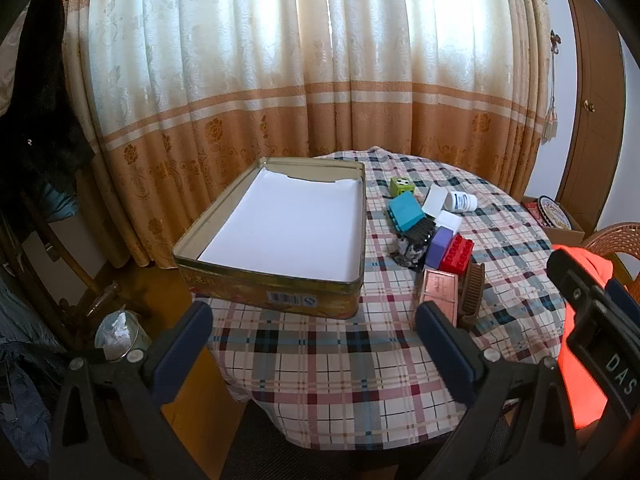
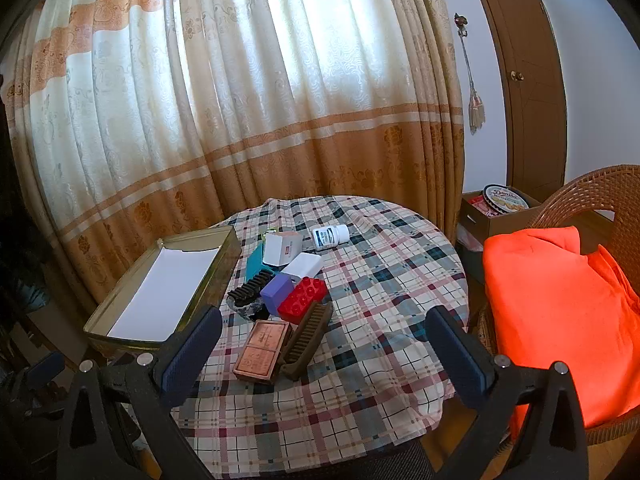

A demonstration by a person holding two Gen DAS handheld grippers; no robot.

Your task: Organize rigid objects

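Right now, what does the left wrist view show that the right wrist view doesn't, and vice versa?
Only the left wrist view shows the waste bin on the floor, the green cube and the right gripper's body. Only the right wrist view shows the whole wicker chair. Both share the open tin, the red brick, the pill bottle and the plaid tablecloth.

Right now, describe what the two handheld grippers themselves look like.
Both the left gripper and right gripper look alike: black triangular frames with cut-outs, silver round bolts, and dark blue padded jaws. The left wrist view also shows the right gripper's black body with white lettering "DAS". No cables or sleeves visible.
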